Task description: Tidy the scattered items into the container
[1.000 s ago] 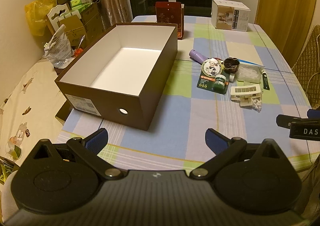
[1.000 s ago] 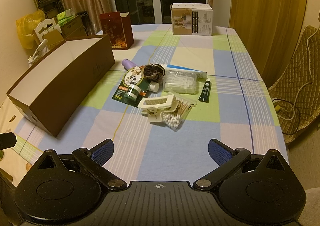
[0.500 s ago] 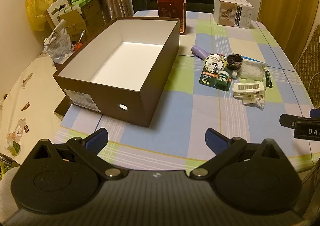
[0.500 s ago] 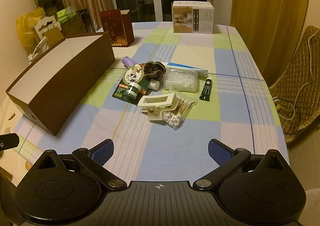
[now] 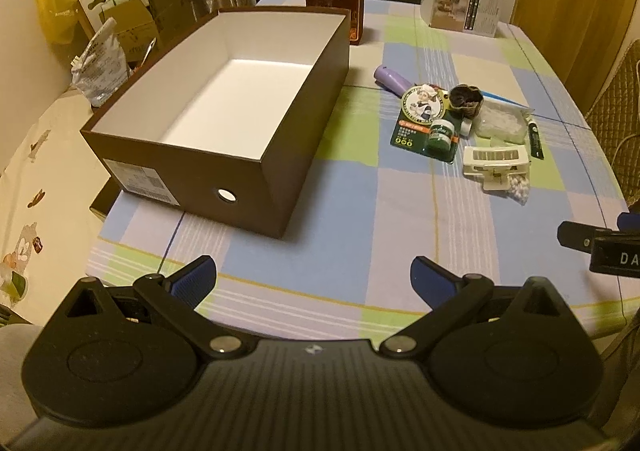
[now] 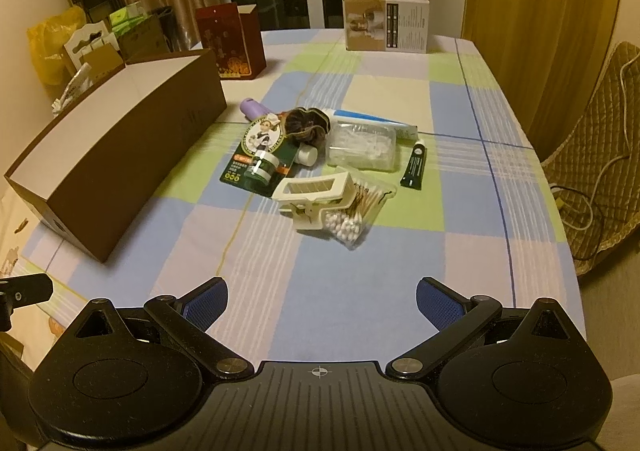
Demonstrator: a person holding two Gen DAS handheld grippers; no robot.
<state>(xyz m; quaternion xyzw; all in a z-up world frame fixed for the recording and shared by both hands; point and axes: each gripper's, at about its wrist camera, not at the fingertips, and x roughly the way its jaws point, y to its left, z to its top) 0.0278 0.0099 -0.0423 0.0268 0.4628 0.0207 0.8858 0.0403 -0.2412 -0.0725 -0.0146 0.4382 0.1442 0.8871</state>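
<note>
the left gripper point(image 5: 312, 279) is hovering over the near edge of the bench point(image 5: 360, 235) covered in a checked blue, green and lilac cloth, its jaws standing wide apart and holding nothing. the right gripper point(image 6: 322, 301) is hovering likewise, jaws spread wide and empty.

ahead and left of the left jaws, the open brown cardboard box with a white inside point(image 5: 224, 107) is sitting on the bench, its long axis running away from the jaws toward the far left, a round finger hole in the near end wall. nothing is lying inside it.

the scattered items are lying in a cluster ahead of the right jaws, well apart from them and to the right of the box. nearest is the cream plastic clip point(image 6: 316, 197), its long side lying across the view, resting on the clear bag of cotton swabs point(image 6: 354, 217), whose white tips are pointing toward the jaws. beyond it, the green card with a small green bottle point(image 6: 258, 161) is running diagonally away to the right. the purple cylinder point(image 6: 253, 108) is pointing toward the box. the small black tube point(image 6: 415, 165) is lying lengthwise, away from the jaws. the clear plastic case point(image 6: 362, 145) is sitting between the tube and the dark brown hair scrunchie point(image 6: 306, 125).
</note>
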